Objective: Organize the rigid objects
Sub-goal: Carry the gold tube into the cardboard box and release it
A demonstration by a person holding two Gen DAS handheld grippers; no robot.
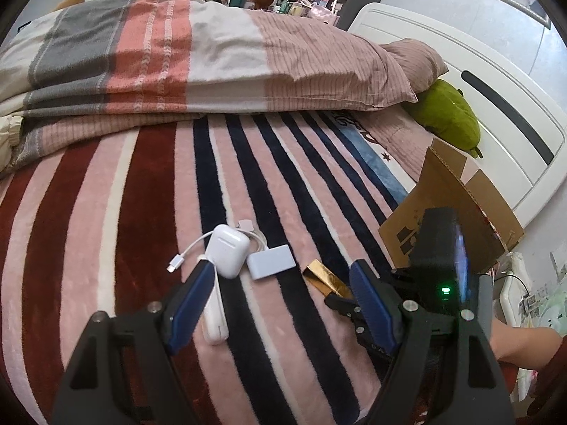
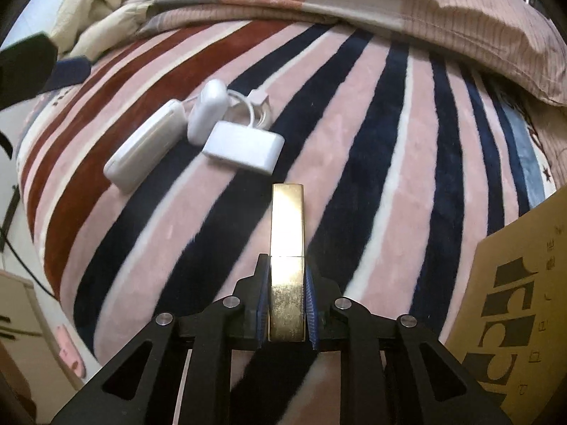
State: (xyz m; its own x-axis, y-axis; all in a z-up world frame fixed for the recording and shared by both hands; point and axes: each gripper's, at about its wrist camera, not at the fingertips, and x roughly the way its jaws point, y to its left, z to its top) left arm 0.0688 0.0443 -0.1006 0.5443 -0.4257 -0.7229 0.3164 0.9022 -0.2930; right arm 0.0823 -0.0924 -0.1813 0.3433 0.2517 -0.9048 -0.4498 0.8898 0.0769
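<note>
Lengthwise, gold bar (image 2: 287,248) between right gripper (image 2: 286,304) jaws; pointing straight ahead

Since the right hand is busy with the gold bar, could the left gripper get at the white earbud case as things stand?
Probably yes: the left gripper stands open just short of the earbud case, nothing covers it, though it lies on a white cable and close to a white adapter.

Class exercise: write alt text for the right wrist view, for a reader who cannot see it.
The right gripper is shut on a slim gold box above a striped blanket. Farther back lie a white earbud case, a cable and two white blocks; a cardboard box stands right.
</note>
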